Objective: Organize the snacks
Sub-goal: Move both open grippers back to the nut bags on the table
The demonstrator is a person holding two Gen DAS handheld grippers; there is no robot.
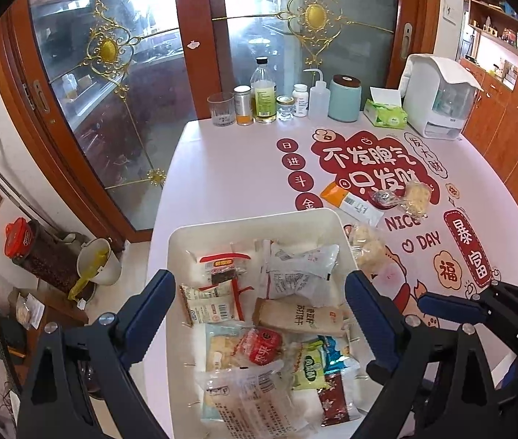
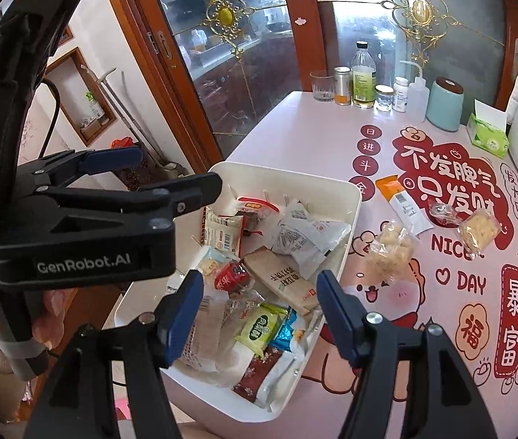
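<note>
A white bin (image 1: 251, 219) (image 2: 350, 197) sits at the table's near left and holds several wrapped snacks. My left gripper (image 1: 259, 300) hovers open and empty over the bin; it also shows in the right wrist view (image 2: 182, 172). My right gripper (image 2: 259, 311) is open and empty above the bin's near right part; it shows at the right in the left wrist view (image 1: 442, 303). Loose on the table right of the bin lie an orange-and-white packet (image 1: 350, 203) (image 2: 401, 205), a clear bag of pale puffs (image 1: 368, 248) (image 2: 390, 248), a small silvery sweet (image 1: 385, 197) (image 2: 442, 212) and a wrapped cracker (image 1: 418, 197) (image 2: 478, 232).
The pink table (image 1: 229, 168) has red printed lettering. Along its far edge stand a glass (image 1: 221, 109), bottles and jars (image 1: 265, 91), a teal canister (image 1: 345, 98), a tissue box (image 1: 385, 113) and a white appliance (image 1: 438, 98). Glass cabinet doors stand behind. Floor clutter lies left.
</note>
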